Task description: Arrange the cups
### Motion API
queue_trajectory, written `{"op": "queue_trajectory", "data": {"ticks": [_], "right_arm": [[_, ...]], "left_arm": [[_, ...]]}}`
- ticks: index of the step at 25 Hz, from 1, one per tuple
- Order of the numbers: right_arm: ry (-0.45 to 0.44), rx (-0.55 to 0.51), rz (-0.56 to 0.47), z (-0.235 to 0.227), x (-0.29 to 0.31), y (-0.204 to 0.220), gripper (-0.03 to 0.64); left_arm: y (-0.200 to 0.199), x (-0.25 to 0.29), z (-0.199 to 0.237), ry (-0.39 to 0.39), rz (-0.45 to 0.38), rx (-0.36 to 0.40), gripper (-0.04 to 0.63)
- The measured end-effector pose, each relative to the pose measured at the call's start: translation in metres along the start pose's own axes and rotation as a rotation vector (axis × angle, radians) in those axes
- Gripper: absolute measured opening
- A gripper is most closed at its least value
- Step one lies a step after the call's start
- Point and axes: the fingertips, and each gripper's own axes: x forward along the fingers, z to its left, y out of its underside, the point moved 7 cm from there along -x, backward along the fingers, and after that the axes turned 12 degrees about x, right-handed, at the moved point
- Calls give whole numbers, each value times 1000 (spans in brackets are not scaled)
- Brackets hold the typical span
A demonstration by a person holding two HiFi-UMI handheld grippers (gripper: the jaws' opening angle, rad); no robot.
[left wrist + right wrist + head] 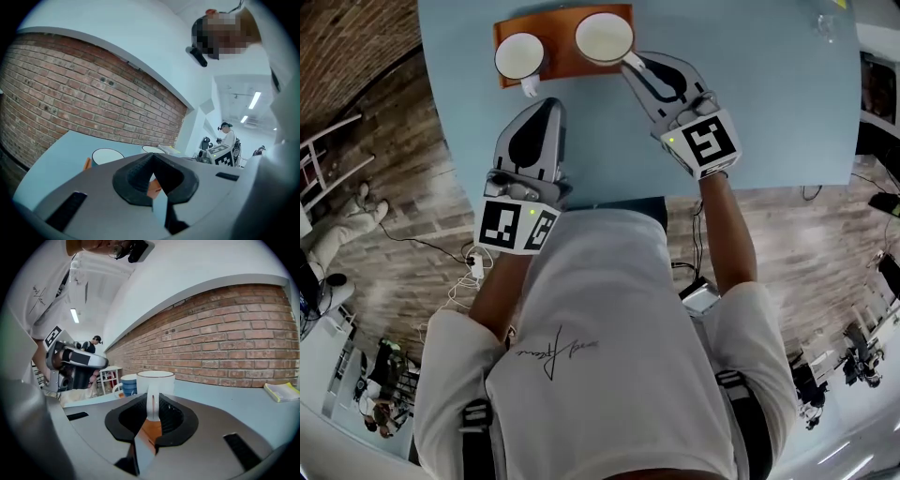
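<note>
White cup (pixel 605 37) upright on tray (pixel 565 67), handle angled back-right toward the person, right gripper (pixel 635 66) clenched on it, blue cup (pixel 519 56) just left, left gripper (pixel 546 108) closed, empty, bare table (pixel 769 94) rightward.

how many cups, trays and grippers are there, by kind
cups: 2 (blue cup, white cup)
trays: 1 (orange tray)
grippers: 2 (left gripper, right gripper)
total: 5
</note>
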Motion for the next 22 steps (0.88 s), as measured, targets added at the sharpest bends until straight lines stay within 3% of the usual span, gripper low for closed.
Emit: {"op": "queue_trajectory", "data": {"ticks": [14, 22], "right_arm": [[234, 129, -96, 26, 0, 9, 63], [351, 139, -105, 41, 10, 12, 64]], "left_arm": [[6, -30, 13, 62, -29, -10, 8], [3, -40, 25, 65, -56, -21, 8]]}}
